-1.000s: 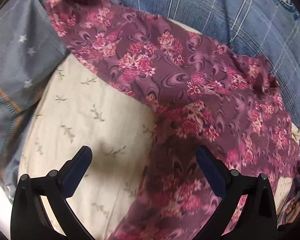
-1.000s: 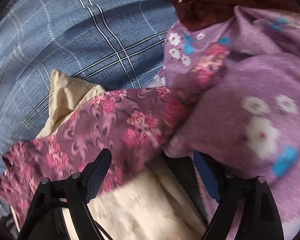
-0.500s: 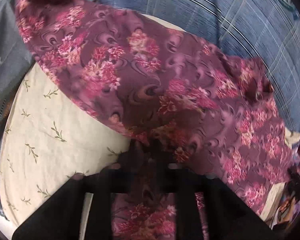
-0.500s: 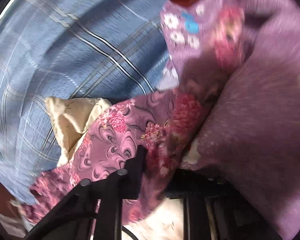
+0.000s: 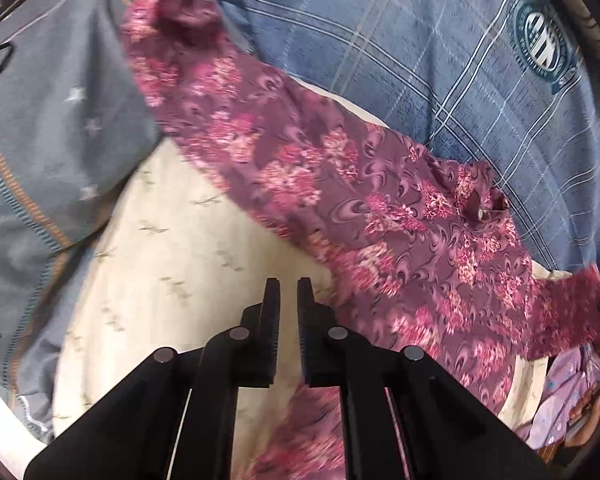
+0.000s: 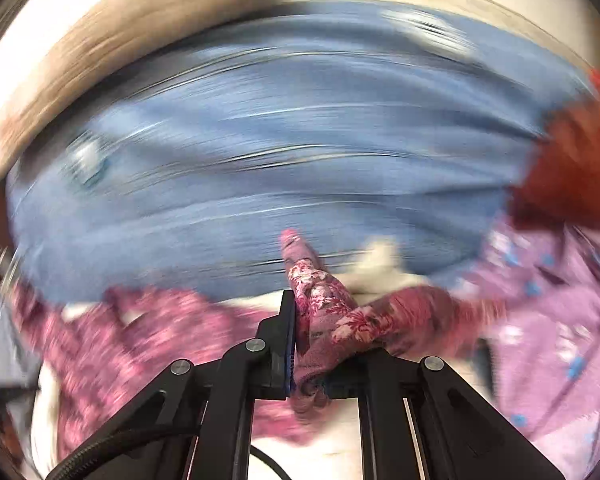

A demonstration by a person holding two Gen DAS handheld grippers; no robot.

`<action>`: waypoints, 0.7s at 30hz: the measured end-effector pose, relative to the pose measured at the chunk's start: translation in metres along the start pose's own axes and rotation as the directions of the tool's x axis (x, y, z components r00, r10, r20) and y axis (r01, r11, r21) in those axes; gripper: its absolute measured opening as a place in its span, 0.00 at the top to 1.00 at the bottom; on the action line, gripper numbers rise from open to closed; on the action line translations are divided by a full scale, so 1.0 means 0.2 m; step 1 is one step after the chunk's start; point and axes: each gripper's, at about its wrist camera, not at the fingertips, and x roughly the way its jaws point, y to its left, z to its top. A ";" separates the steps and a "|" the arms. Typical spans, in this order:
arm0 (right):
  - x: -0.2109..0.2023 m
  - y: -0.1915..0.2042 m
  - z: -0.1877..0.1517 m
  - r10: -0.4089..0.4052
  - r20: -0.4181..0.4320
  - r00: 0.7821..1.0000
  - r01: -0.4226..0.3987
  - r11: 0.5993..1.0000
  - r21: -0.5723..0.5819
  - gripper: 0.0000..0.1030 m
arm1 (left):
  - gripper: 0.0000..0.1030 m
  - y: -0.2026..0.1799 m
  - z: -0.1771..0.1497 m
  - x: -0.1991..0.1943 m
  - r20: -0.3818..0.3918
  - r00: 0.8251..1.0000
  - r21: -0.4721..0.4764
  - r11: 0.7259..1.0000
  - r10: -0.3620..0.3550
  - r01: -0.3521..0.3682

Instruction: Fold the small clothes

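Maroon floral garment (image 5: 380,208) stretched diagonally across cream pillow (image 5: 188,264) on blue plaid bed cover (image 5: 420,60). Left gripper (image 5: 288,292) fingers nearly together, nothing visibly between. Right gripper (image 6: 320,320) fingers clamped on bunched garment fold; view blurred.

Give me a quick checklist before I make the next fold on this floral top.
1. Right gripper pinching the top: ok, cloth is bunched between its fingers.
2. Left gripper holding the top: cannot tell; fingers nearly closed, no cloth visible between the tips.
3. Top lying flat on the pillow: not ok, far end is crumpled.
4. Right view sharp enough to aim: not ok, heavily blurred.
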 end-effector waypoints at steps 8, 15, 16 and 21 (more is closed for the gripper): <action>0.58 1.16 -0.52 0.008 -0.264 0.964 -0.114 0.915 -0.386 0.49 | 0.77 0.17 -0.12 -0.05 -0.017 1.000 0.003 1.000 -0.025 0.025; 0.76 1.49 -0.79 -0.100 -0.252 0.962 -0.079 0.785 -0.614 0.45 | 0.59 0.24 -0.17 -0.12 0.016 1.000 0.039 0.999 0.003 -0.004; 0.68 1.46 -0.77 -0.085 -0.236 0.968 -0.082 0.782 -0.618 0.43 | 0.58 0.22 -0.17 -0.12 0.017 1.000 0.039 0.999 -0.005 0.004; 0.32 1.23 -0.60 0.150 -0.230 0.962 -0.252 0.815 -0.522 0.33 | 0.57 0.06 -0.20 -0.09 -0.019 0.996 0.041 0.995 -0.092 0.092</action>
